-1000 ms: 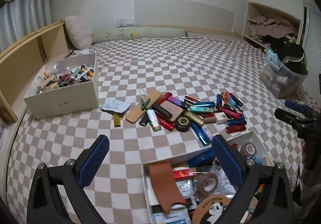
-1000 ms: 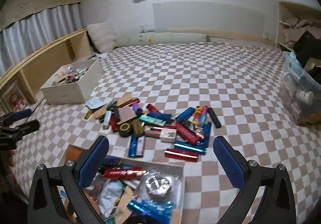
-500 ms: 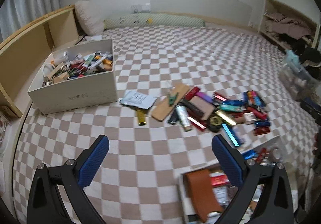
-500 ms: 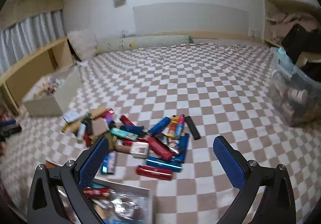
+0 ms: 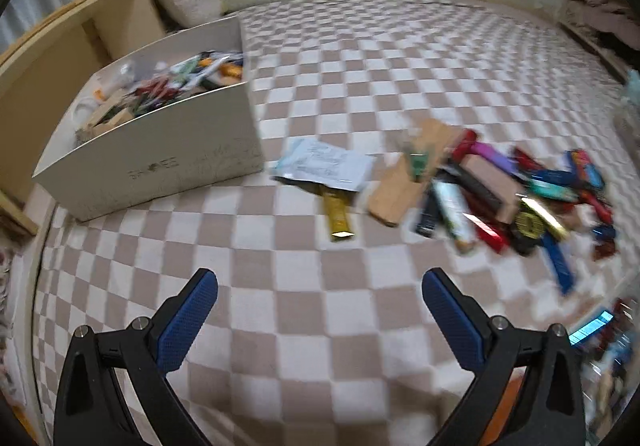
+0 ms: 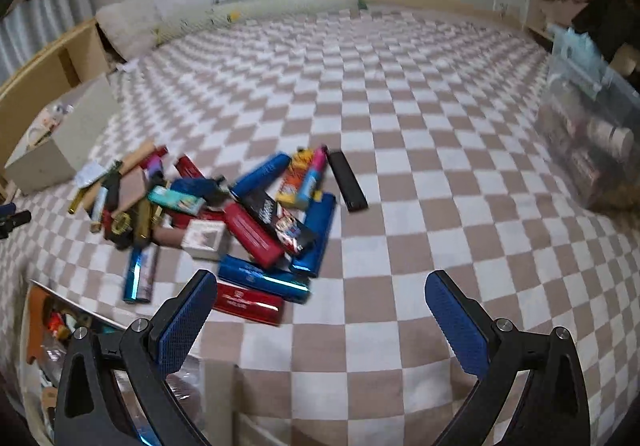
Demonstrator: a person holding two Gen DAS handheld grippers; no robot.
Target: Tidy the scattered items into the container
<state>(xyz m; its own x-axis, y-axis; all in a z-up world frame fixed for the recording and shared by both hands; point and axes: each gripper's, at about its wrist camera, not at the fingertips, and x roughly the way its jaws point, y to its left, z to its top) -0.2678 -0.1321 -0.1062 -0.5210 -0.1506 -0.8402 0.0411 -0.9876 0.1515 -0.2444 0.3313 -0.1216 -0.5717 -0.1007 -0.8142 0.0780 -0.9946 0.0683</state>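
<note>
On the checkered bedspread (image 6: 400,150), your scattered items (image 6: 248,214): glossy red, blue, gold lighters and small packets, heaped. White container (image 5: 160,150) left, part-filled. Left gripper (image 5: 320,306) and right gripper (image 6: 320,306): spread wide, empty.

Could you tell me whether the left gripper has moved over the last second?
Yes. The left gripper has swung left: the white box now sits nearer centre.

Faint grey lettering runs along the front wall of the white box (image 5: 160,162), but blur keeps it from being read. The paper packet (image 5: 324,164) beside it carries printed lines too smeared to make out. The black pack (image 6: 276,220) in the pile bears script, likewise illegible.
</note>
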